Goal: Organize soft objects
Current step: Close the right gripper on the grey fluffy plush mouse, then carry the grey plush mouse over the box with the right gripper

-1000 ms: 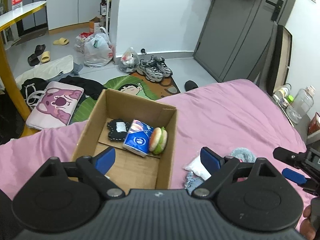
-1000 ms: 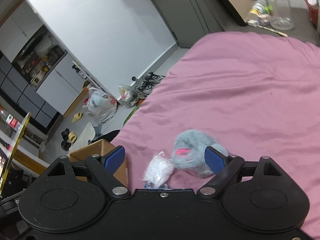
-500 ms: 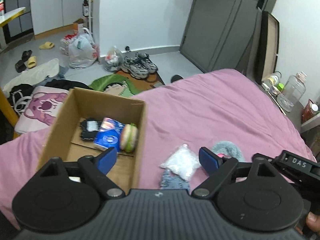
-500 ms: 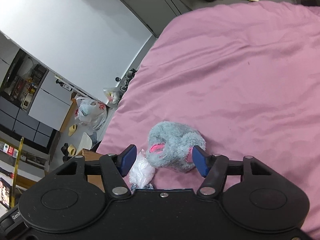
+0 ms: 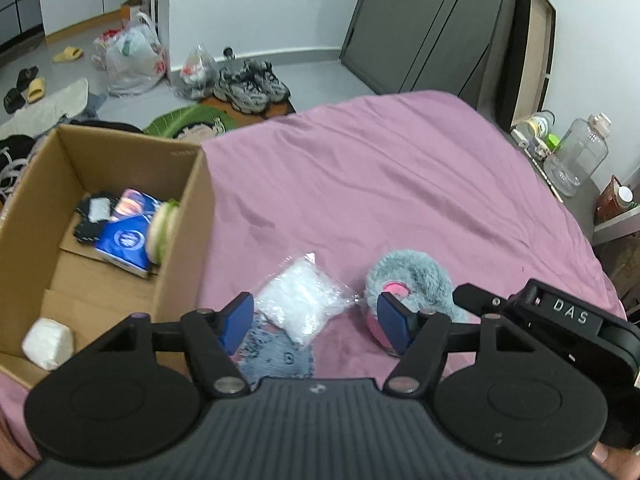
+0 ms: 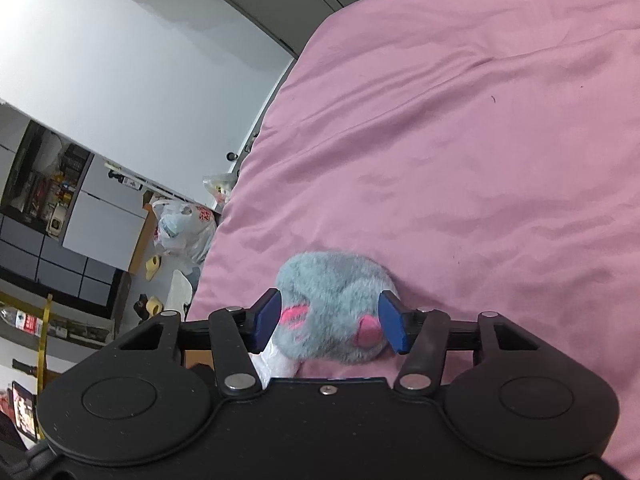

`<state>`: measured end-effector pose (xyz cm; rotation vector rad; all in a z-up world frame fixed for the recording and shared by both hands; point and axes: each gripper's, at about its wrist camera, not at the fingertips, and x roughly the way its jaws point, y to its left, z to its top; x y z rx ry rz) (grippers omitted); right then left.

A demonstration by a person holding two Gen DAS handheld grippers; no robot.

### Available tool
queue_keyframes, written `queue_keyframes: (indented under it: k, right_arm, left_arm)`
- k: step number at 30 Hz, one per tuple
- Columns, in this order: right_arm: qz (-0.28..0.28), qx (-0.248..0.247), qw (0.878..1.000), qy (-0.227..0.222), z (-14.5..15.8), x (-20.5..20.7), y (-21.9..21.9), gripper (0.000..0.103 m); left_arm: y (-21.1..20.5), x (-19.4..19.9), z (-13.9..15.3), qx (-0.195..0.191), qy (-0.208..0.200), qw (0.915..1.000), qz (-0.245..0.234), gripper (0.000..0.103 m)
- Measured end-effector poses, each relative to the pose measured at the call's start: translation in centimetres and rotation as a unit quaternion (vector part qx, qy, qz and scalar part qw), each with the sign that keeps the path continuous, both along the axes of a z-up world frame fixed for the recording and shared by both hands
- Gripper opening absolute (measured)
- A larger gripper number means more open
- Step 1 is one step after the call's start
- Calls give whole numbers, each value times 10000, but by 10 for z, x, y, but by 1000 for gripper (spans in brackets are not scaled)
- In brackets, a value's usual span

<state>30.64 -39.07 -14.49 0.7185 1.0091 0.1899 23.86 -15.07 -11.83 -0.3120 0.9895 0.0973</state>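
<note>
A grey furry plush (image 6: 334,304) with pink patches lies on the pink bed; it also shows in the left wrist view (image 5: 412,276). My right gripper (image 6: 328,324) is open with its blue pads either side of the plush. My left gripper (image 5: 316,322) is open and empty above a clear bag of white stuff (image 5: 302,300) and a blue-grey cloth (image 5: 276,354). A cardboard box (image 5: 188,216) at the left holds a blue tissue pack (image 5: 126,240), a burger toy (image 5: 162,226), a black item (image 5: 90,216) and a white lump (image 5: 48,344).
The pink bed (image 5: 380,184) stretches ahead and right. Shoes (image 5: 250,86), plastic bags (image 5: 130,56) and clothes lie on the floor beyond. A clear jug (image 5: 576,156) and jars stand at the bed's right side.
My left gripper has swung right, from over the box to over the bag and cloth. My right gripper has moved down and forward so its pads flank the grey plush.
</note>
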Motion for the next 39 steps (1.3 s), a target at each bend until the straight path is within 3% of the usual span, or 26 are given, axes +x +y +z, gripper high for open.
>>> queue_keyframes:
  k: [7,14,18,27,28,32,36,39]
  right_arm:
    - [-38,22,10000,75,-14,13,-7,53]
    - [133,-16,9999,43,-23,21,-2,53]
    - [230,-96,9997,34,-31,25,0,53]
    - [82,443,9987,236,-41,24,-9,54]
    - [129,421,9988,225,-40,23,-7,54]
    - [316,69,9993,185,-38,23,1,51]
    - [465,-176,9988,39,-27,17,9,41]
    - [484,-272,9985,-30,-16,9,13,40]
  left_arm:
    - [-14,14,-18,-218,202,9996,-36,52]
    - [-26,31,-29,-421,183,9989,-83,50]
    - [-28,37,-42,-569,302,9979,-2,43]
    - [-21,42,-61,-1179,289,9923,250,42]
    - [-19,42,-64,-1292,298,9907,319,41]
    - [-11,43,-71,-1770,372,9824,475,19]
    - [-12,38,-65,-1720,355,9835,442,15]
    - [-6,32,-59,-1791,321,9826,369,15]
